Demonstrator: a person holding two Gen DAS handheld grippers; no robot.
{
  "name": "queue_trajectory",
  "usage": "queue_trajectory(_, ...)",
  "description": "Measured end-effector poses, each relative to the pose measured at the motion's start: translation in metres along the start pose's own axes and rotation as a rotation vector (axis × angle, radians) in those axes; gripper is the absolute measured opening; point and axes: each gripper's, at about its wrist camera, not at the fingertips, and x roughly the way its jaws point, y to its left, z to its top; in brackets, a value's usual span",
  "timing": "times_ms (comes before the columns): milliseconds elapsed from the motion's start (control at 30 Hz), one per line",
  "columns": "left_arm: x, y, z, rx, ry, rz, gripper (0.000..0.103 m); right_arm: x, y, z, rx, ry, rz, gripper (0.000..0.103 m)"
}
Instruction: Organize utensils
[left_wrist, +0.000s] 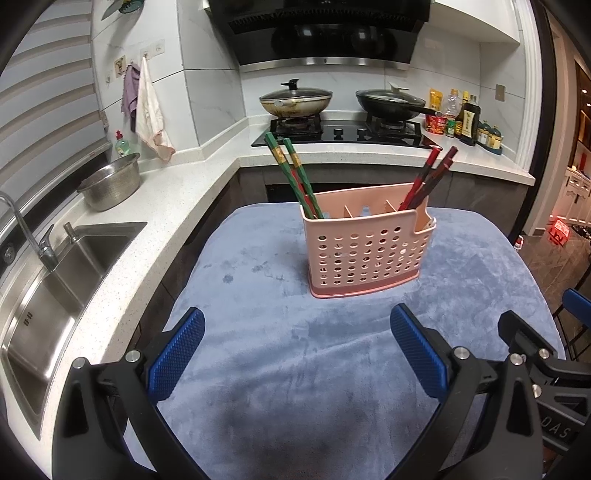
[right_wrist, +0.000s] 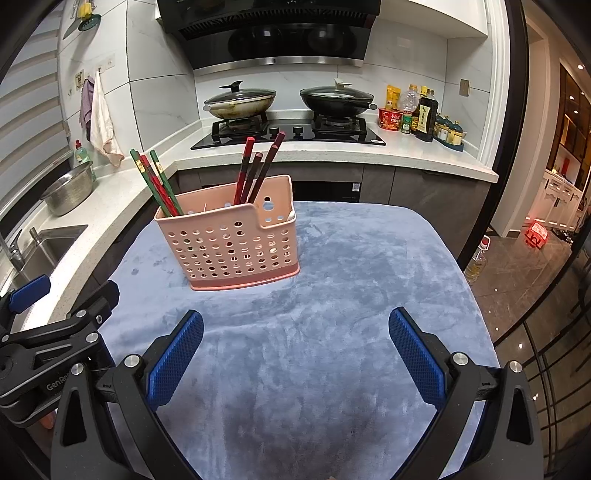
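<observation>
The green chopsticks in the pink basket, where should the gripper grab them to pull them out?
Probably by the upper ends of the green chopsticks, above the rim of the pink basket. They lean out toward the sink side, so come from above with the open left gripper, close across the shafts, and pull along their tilt.

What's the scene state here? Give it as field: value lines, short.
surface: blue-grey cloth over a table
holder: pink perforated caddy, upright on the cloth
left compartment: green chopsticks, leaning left
right compartment: dark red chopsticks, leaning right
middle compartments: contents not visible
left gripper: open, empty, short of the caddy
right gripper: open, empty, short of the caddy
loose utensils on cloth: none visible
</observation>
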Motion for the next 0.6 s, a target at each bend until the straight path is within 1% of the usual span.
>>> queue_trajectory(133,0.0036,0.0014,-0.0005,-0.02,0.018,-0.004,0.096,0.0003,-0.0021,-0.0002,0.001,0.0,-0.002,0.097)
queue_trajectory(367,0.0024,-0.0003,-0.0031,-0.006,0.01,-0.001,0.096,0.0016,-0.0058,-0.001,0.004,0.004,-0.006,0.097)
queue_trajectory(433,0.0016,-0.0014,-0.0036,0.005,-0.001,0.015,0.096,0.0028,-0.0077,-0.0016,0.007,0.008,-0.01,0.097)
queue_trajectory(600,0.002,-0.0007,-0.0039,0.006,-0.003,-0.003,0.096,0.0032,-0.0101,-0.004,0.011,0.015,-0.03,0.097)
